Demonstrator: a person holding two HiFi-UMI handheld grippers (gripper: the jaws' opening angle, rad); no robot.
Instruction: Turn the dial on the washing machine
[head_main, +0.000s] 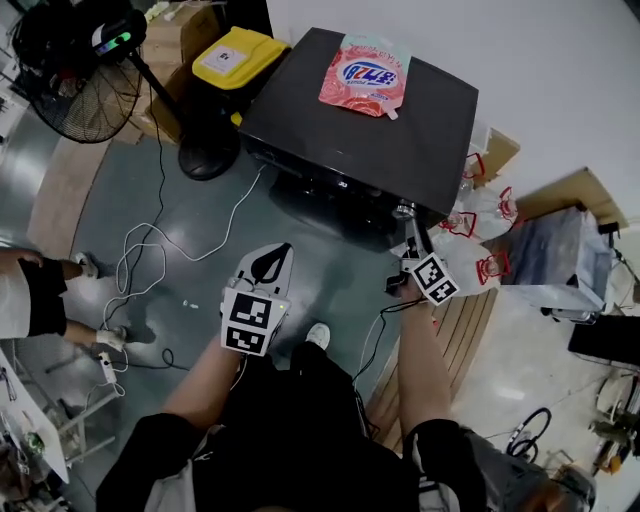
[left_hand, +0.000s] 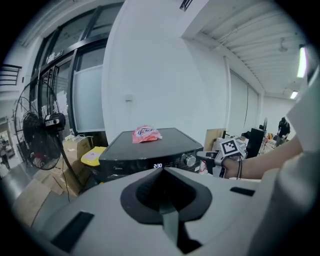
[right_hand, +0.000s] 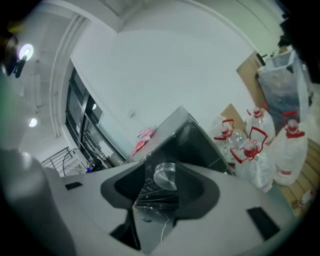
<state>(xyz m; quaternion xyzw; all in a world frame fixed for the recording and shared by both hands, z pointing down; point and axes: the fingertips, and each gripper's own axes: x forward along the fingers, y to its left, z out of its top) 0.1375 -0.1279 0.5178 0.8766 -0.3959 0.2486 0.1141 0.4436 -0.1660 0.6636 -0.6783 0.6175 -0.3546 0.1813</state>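
The black washing machine (head_main: 370, 120) stands ahead, and its silver dial (head_main: 403, 210) sits at the right end of the front panel. My right gripper (head_main: 411, 232) reaches up to that dial. In the right gripper view the dial (right_hand: 165, 176) lies between the jaws, close against the right one, with a thin gap showing at the left one. The left gripper view shows the dial (left_hand: 189, 160) with the right gripper (left_hand: 204, 156) beside it. My left gripper (head_main: 283, 250) hangs back over the floor, its jaws together and empty.
A pink detergent pouch (head_main: 364, 73) lies on the machine's lid. Clear water jugs with red handles (head_main: 478, 222) crowd the floor right of the machine. A yellow-lidded bin (head_main: 238, 57) and a standing fan (head_main: 75, 70) are to its left. White cables (head_main: 150, 255) trail across the floor.
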